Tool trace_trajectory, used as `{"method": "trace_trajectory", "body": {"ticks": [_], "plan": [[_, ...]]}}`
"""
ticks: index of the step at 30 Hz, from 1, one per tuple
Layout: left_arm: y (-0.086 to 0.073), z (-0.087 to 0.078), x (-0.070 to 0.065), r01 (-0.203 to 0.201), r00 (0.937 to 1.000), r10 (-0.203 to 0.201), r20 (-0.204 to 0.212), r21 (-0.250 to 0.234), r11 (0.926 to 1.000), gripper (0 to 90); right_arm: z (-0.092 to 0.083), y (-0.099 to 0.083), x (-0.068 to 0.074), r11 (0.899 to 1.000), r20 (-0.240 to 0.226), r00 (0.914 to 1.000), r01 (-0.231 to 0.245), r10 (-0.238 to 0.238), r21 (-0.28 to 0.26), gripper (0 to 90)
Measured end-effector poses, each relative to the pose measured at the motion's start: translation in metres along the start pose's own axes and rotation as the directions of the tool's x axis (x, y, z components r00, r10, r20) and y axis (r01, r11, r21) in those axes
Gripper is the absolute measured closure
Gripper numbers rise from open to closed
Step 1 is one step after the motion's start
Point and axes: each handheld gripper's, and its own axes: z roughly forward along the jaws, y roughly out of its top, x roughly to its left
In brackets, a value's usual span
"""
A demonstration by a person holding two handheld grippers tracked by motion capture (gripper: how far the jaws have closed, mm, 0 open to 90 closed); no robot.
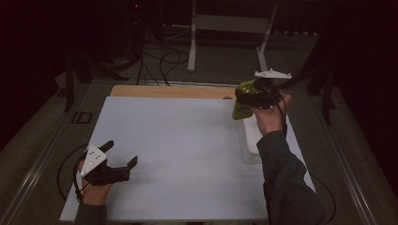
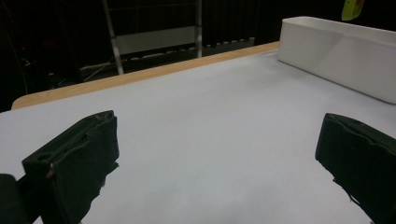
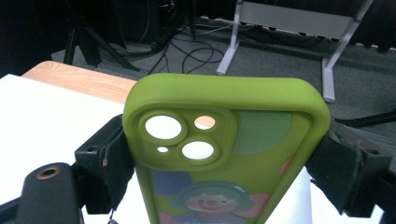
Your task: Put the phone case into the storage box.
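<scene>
A lime-green phone case (image 3: 224,154) with camera cutouts and a cartoon clown print stands upright between the jaws of my right gripper (image 3: 226,170), which is shut on its two long sides. From the high view, that gripper (image 1: 251,96) holds the case (image 1: 241,111) in the air above the far end of a white bin (image 1: 248,143) at the table's right. My left gripper (image 1: 123,153) rests low at the near left of the table, jaws wide apart and nothing between them. The left gripper view looks past its own black pads (image 2: 74,163) to the bin (image 2: 336,51) and the case (image 2: 352,8) beyond.
A white sheet (image 1: 178,140) covers the table, with a wooden strip (image 1: 169,91) bare along the far edge. Past the table are a metal frame stand (image 1: 230,28), cables (image 1: 162,61) on the floor and dark tripod legs (image 1: 75,70).
</scene>
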Motion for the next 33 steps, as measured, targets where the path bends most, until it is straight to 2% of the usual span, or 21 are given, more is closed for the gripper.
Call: {"method": "trace_trajectory", "body": {"ticks": [33], "plan": [[-0.002, -0.003, 0.001, 0.002, 1.0000, -0.002, -0.006, 0.001, 1.0000, 0.0, 0.012, 0.002, -0.018, 1.000, 0.052, 0.9983, -0.027, 0.027, 0.010, 15.3]]}}
